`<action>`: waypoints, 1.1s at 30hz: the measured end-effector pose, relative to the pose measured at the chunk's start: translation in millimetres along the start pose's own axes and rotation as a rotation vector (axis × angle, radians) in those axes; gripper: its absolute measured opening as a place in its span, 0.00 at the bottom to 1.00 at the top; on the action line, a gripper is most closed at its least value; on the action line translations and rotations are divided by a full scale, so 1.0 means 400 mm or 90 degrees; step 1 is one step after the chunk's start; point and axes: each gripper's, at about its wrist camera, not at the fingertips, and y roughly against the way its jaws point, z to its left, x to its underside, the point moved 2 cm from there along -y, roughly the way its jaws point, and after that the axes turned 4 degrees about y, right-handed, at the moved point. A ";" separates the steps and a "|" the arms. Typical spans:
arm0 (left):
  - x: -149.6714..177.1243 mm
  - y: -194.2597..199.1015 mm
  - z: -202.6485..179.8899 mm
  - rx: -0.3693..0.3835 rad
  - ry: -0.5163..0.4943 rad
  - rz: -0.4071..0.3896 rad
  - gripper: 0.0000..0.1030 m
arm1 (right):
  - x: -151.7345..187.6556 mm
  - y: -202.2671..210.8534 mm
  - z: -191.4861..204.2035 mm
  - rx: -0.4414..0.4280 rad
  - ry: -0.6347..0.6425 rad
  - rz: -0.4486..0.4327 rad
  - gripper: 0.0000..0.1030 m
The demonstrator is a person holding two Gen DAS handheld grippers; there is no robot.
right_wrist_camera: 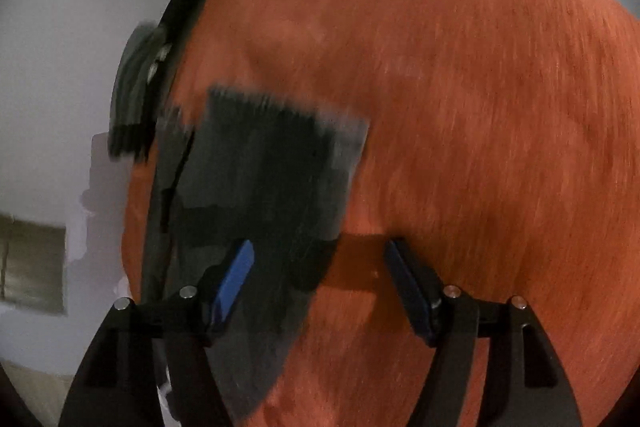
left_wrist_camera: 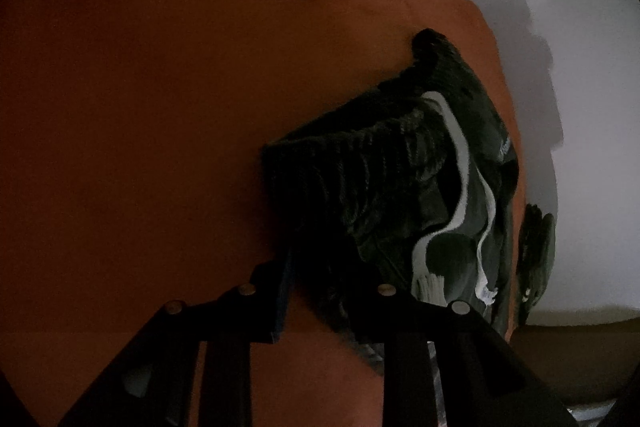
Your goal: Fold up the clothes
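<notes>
A dark garment [left_wrist_camera: 380,167] with a ribbed waistband and a white stripe lies bunched on the orange cover [left_wrist_camera: 140,107]. My left gripper [left_wrist_camera: 320,267] stands narrow at the garment's near end, with cloth between its jaws. Only its left finger [left_wrist_camera: 282,291] shows clearly; the other is lost against the dark cloth, so I cannot tell if the pads press. In the blurred right wrist view the garment [right_wrist_camera: 264,179] lies flat on the cover [right_wrist_camera: 480,107]. My right gripper [right_wrist_camera: 320,267] is open wide, one blue pad [right_wrist_camera: 236,275] over the cloth, and holds nothing.
The orange cover ends beside the garment, and a pale floor [left_wrist_camera: 580,107] lies beyond it. A dark ribbed piece [right_wrist_camera: 132,87] hangs at that edge. A striped greenish mat [right_wrist_camera: 32,263] lies on the floor. The cover stretches wide on the other side.
</notes>
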 end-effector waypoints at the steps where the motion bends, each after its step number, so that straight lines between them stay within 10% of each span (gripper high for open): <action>1: -0.002 -0.007 0.002 0.000 0.008 0.002 0.24 | -0.012 -0.009 0.013 0.016 0.017 0.001 0.67; 5: -0.005 -0.025 -0.003 -0.008 0.018 -0.002 0.24 | -0.058 -0.052 0.070 0.090 0.098 0.013 0.67; 9: 0.004 -0.015 -0.024 -0.043 -0.017 -0.039 0.19 | -0.068 -0.062 0.108 0.159 0.139 -0.008 0.07; 17: 0.051 0.108 -0.093 -0.014 -0.049 -0.107 0.16 | 0.023 0.124 0.081 0.116 0.058 -0.101 0.05; 23: -0.015 0.012 0.014 -0.011 0.028 -0.033 0.16 | 0.012 0.100 -0.048 0.089 0.024 -0.073 0.05; 29: -0.061 0.043 -0.046 -0.016 -0.042 -0.027 0.16 | 0.004 0.115 -0.014 0.047 0.032 -0.077 0.05; 33: -0.080 0.028 -0.011 -0.004 -0.004 0.001 0.16 | 0.018 0.103 -0.113 0.019 -0.093 -0.036 0.05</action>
